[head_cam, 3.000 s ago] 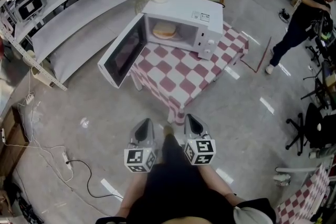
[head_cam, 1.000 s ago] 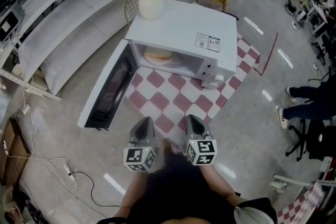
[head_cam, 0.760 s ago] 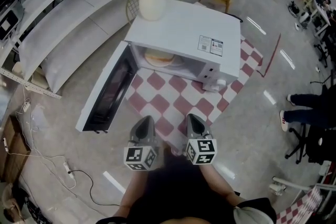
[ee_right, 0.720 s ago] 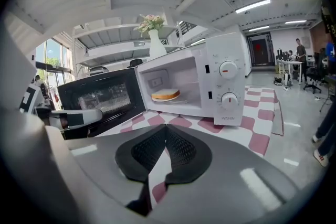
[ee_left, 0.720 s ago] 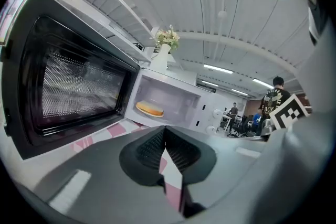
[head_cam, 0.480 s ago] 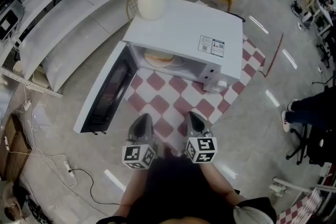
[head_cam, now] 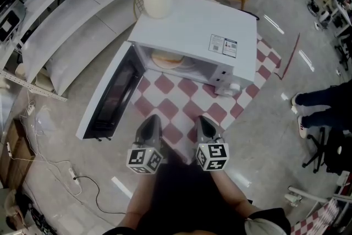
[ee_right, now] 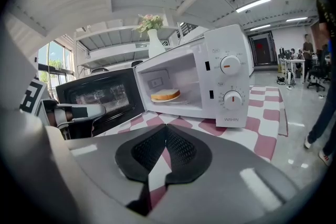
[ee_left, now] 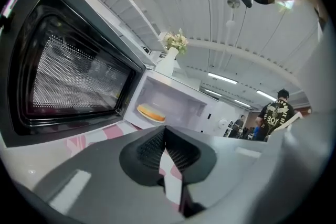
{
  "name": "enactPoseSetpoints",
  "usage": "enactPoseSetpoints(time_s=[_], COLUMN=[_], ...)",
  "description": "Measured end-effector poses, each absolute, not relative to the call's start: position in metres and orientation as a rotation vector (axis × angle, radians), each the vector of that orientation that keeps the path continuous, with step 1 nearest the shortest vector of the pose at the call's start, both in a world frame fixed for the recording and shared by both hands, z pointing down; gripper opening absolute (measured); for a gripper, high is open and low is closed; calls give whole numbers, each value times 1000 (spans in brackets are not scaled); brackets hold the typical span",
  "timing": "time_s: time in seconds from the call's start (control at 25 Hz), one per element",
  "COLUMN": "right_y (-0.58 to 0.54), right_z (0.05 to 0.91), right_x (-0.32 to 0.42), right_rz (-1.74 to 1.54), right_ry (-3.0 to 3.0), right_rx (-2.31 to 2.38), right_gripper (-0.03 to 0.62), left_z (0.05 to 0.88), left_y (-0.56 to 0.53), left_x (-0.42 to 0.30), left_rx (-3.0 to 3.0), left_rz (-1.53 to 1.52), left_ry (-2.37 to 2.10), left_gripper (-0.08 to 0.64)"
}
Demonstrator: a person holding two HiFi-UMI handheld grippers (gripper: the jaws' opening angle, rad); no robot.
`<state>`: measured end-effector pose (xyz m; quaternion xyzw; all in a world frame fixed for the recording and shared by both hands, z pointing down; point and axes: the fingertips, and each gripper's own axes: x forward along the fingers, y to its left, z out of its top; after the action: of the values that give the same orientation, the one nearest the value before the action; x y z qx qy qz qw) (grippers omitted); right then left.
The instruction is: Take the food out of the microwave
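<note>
The left gripper [head_cam: 150, 121] and the right gripper [head_cam: 203, 120] sit side by side. Both are shut tight and hold nothing, and both point forward. Just ahead stands the white microwave [ee_right: 226, 71] marked "WAHIN". Its door [head_cam: 110, 99] hangs open to the left. The bread [ee_right: 165, 95] lies deep inside on a plate [ee_right: 177, 100].

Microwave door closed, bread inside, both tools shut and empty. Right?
No: the door hangs wide open, as the head view shows. The bread is inside the microwave; the left tool and right tool are shut and empty.
</note>
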<state>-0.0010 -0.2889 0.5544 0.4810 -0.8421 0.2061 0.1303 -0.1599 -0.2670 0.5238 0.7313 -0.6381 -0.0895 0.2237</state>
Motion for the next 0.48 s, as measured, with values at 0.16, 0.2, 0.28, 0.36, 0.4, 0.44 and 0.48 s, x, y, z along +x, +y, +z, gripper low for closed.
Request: enactPoseSetpoints(time_s=[0.16,0.2,0.28,0.36,0.4,0.44,0.48], right_y=[-291,-292,-294,-298,-300,-302,-304], right_z=[559,561,564,567,568,570,571], right_x=[0,0,0,-1,-1,-1,-2], right_rz=[605,607,614,623,626,626,626], right_ry=[-2440,-2437,-2429,-2421,-2418,-2416,-2415], right_rx=[1404,1407,1414,1423,1426,1428,1429], right_gripper=[2,2,2,2,2,2,2], left_z=[525,526,529,532,533,534,535], left_y=[-275,-277,-282,-288,-291,-294,-297], left_x=[-160,-160,-160,-161,-162,-163,-164], left_rx=[2014,2010,2003,1996,1993,1987,1980], left_rz=[-273,-279,-288,-296,-303,-313,-322], left_ry=[-1750,-1742,-1725,-1711,-1705,-1699,-1693], left_gripper=[8,8,8,8,8,8,8])
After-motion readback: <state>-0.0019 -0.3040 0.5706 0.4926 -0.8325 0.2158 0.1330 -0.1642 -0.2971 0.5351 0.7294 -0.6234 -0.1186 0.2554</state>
